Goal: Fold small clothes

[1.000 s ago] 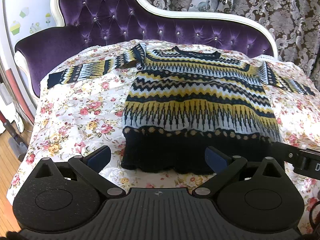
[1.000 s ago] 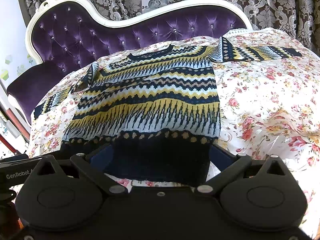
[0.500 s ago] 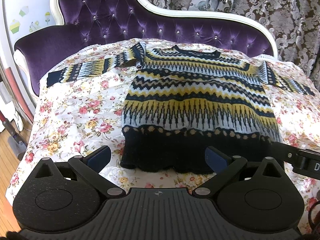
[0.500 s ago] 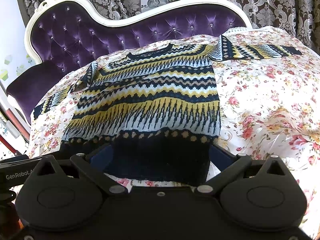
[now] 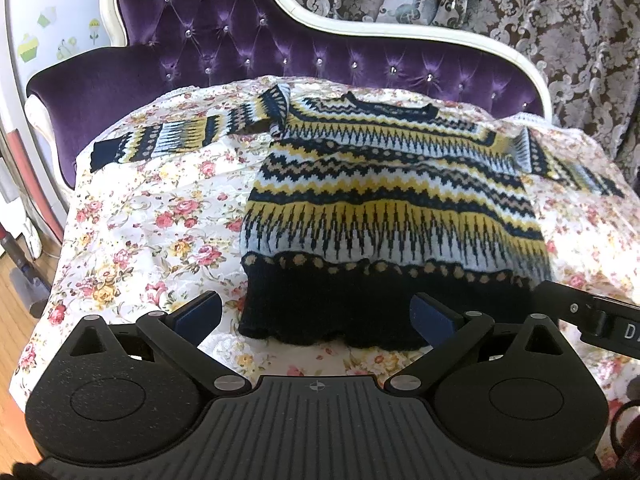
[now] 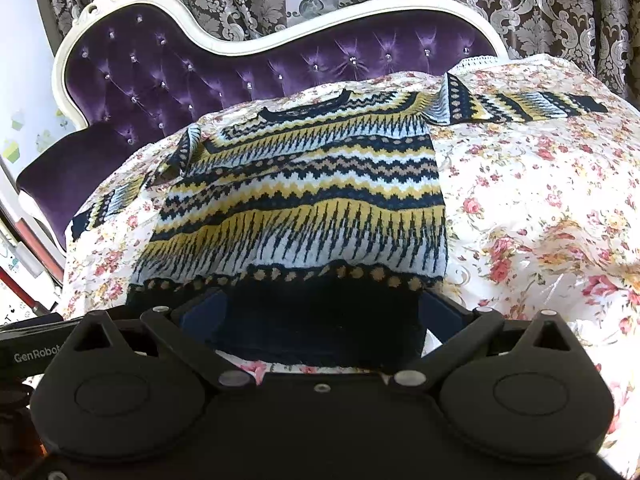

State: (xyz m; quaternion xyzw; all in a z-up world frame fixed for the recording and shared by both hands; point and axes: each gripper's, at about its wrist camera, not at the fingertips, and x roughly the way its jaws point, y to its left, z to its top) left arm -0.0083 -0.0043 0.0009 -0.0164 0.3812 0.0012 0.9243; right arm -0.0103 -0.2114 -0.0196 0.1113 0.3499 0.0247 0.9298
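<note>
A small knitted sweater [image 5: 384, 200] with yellow, white and navy bands lies flat, face up, on a floral bedspread [image 5: 152, 232], both sleeves spread sideways. It also shows in the right wrist view [image 6: 304, 204]. My left gripper [image 5: 316, 314] is open, its blue pads either side of the hem's left part, just in front of it. My right gripper [image 6: 316, 312] is open, its pads straddling the dark hem band at the sweater's right corner. The right gripper's body shows at the edge of the left wrist view [image 5: 592, 316].
A purple tufted headboard [image 5: 224, 40] with a white frame stands behind the bed, with patterned curtains [image 5: 540, 12] beyond. The bedspread's left edge drops to a wooden floor [image 5: 12, 300]. The left gripper's body shows in the right wrist view [image 6: 32, 344].
Both grippers have crept slightly forward toward the hem; the sweater sits a little nearer in both views. Jaws stay open.
</note>
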